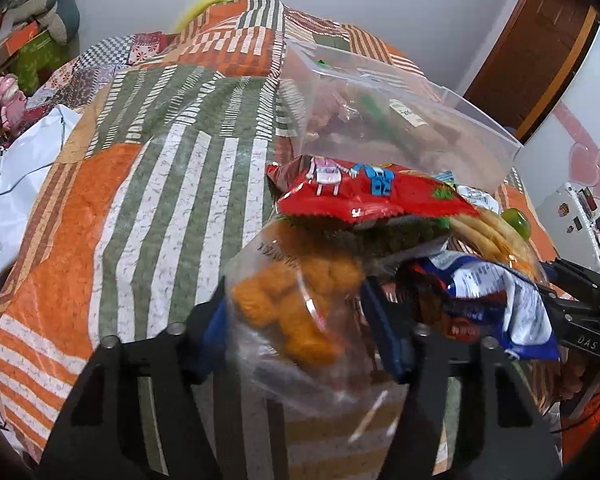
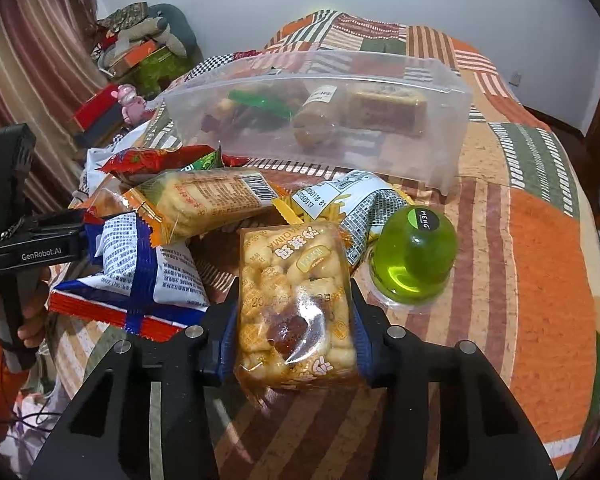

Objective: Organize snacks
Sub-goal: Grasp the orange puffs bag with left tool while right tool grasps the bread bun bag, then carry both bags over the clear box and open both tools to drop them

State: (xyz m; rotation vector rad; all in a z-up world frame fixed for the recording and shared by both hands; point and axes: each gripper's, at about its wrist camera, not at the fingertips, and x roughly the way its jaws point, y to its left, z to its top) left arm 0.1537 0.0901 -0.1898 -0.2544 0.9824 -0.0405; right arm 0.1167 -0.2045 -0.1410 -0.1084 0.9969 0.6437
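Note:
My left gripper (image 1: 296, 312) is shut on a clear bag of orange puffs (image 1: 292, 304), held just above the quilt. My right gripper (image 2: 294, 320) is shut on a clear pack of pale puffed squares (image 2: 296, 292). Around them lies a heap of snacks: a red packet (image 1: 360, 196), a blue-and-white packet (image 2: 140, 272), an orange biscuit pack (image 2: 208, 200), a fries packet (image 2: 352, 204) and a green jelly cup (image 2: 414, 256). Behind the heap stands a clear plastic bin (image 2: 420, 152) with several snacks inside. A hand holds the left gripper's handle at the left edge of the right wrist view.
Everything rests on a bed with an orange, green and white patchwork quilt (image 1: 160, 200). A white plastic bag (image 1: 16, 184) lies at the bed's left edge. Boxes and a pink toy (image 2: 130, 100) crowd the far left corner. A wooden door (image 1: 540, 48) is at the right.

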